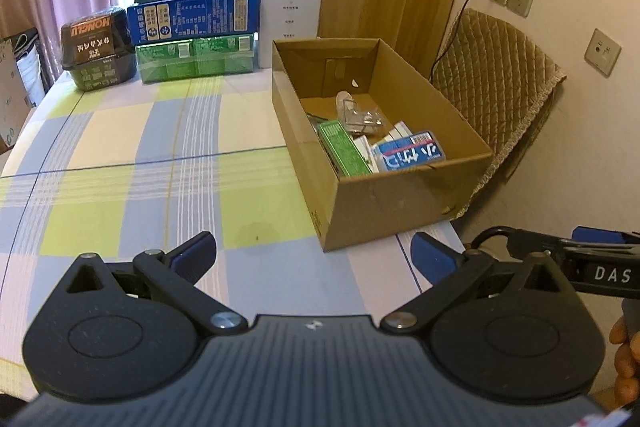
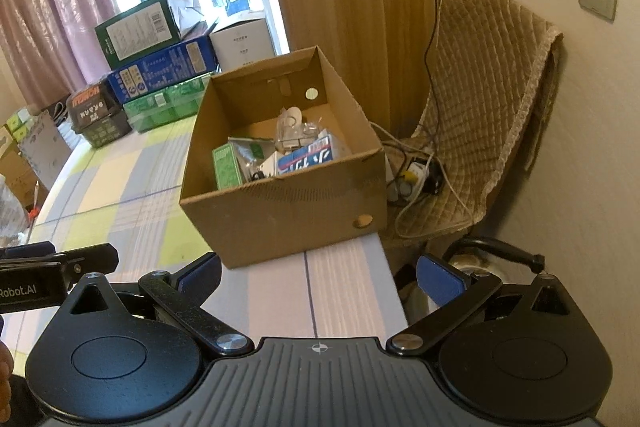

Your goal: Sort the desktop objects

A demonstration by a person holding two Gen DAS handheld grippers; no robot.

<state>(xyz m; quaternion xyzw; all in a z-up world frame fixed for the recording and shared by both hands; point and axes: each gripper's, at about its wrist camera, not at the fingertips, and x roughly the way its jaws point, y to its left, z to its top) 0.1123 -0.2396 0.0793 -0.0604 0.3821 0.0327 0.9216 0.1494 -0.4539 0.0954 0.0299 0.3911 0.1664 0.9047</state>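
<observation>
An open cardboard box (image 1: 404,205) (image 2: 280,219) stands at the table's right edge. Inside lie a green packet (image 1: 346,147) (image 2: 226,165), a blue-and-white packet (image 1: 410,151) (image 2: 306,157), clear plastic bits (image 1: 356,113) (image 2: 294,131) and white items. My left gripper (image 1: 314,259) is open above the checked tablecloth, short of the box's near corner, with nothing between its blue pads. My right gripper (image 2: 320,273) is open too, empty, just before the box's near wall at the table edge. Each gripper shows at the edge of the other's view.
Stacked green, blue and green boxes (image 1: 192,23) (image 2: 160,67), a white box (image 1: 290,19) and a dark tub (image 1: 98,47) stand at the table's far end. A chair with a quilted cover (image 1: 500,83) (image 2: 492,99) and cables sits right of the table. A hand (image 1: 626,359) holds the right gripper.
</observation>
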